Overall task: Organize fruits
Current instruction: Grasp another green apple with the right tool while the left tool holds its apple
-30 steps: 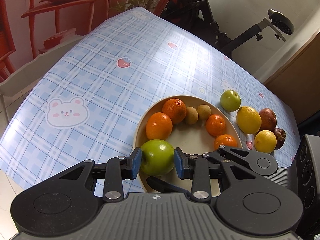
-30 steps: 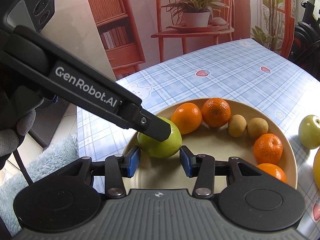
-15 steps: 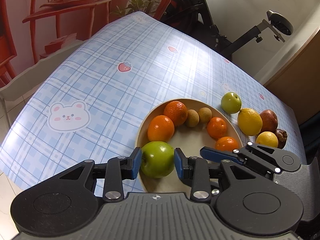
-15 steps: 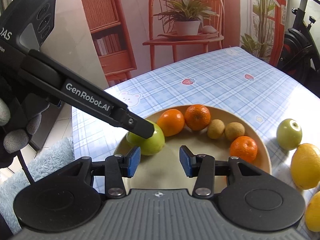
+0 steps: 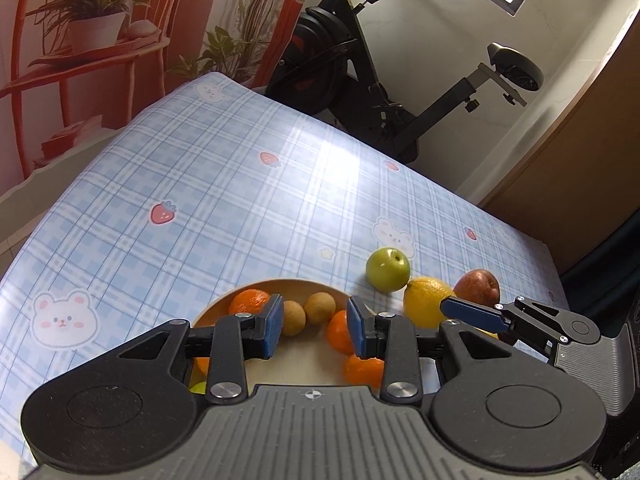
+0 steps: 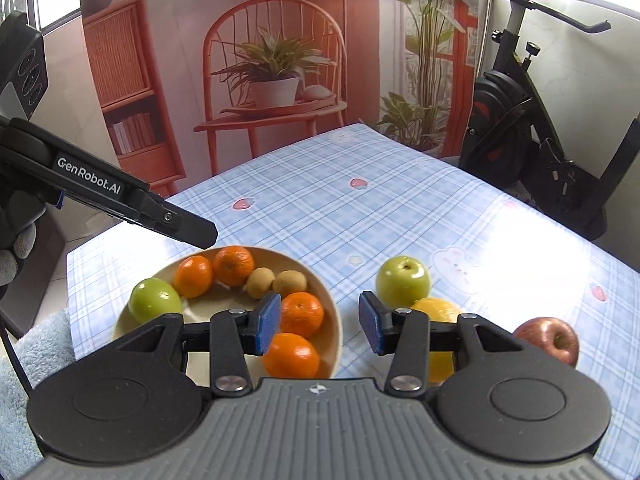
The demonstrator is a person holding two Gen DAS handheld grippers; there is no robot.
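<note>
The right gripper [image 6: 315,326] is hanging spread and empty, with the loose green apple [image 6: 403,281] just ahead of its right finger on the checked blue tablecloth [image 6: 400,208]. Nudged, it is likely rolling away. The left gripper [image 5: 315,330] is hovering, jaws parted and empty, above the round beige plate [image 6: 332,312] of oranges.

Daylight is coming in from windows at the top right of both views, blowing out a glare patch on the tablecloth [image 6: 532,248] toward its right edge and a paler streak across its middle [image 5: 320,168]. Fisheye is bending the table edges and darkening the corners. Focus is holding sharp mid-frame, with soft shadows sitting under the fruit in the plate [image 6: 334,320].
</note>
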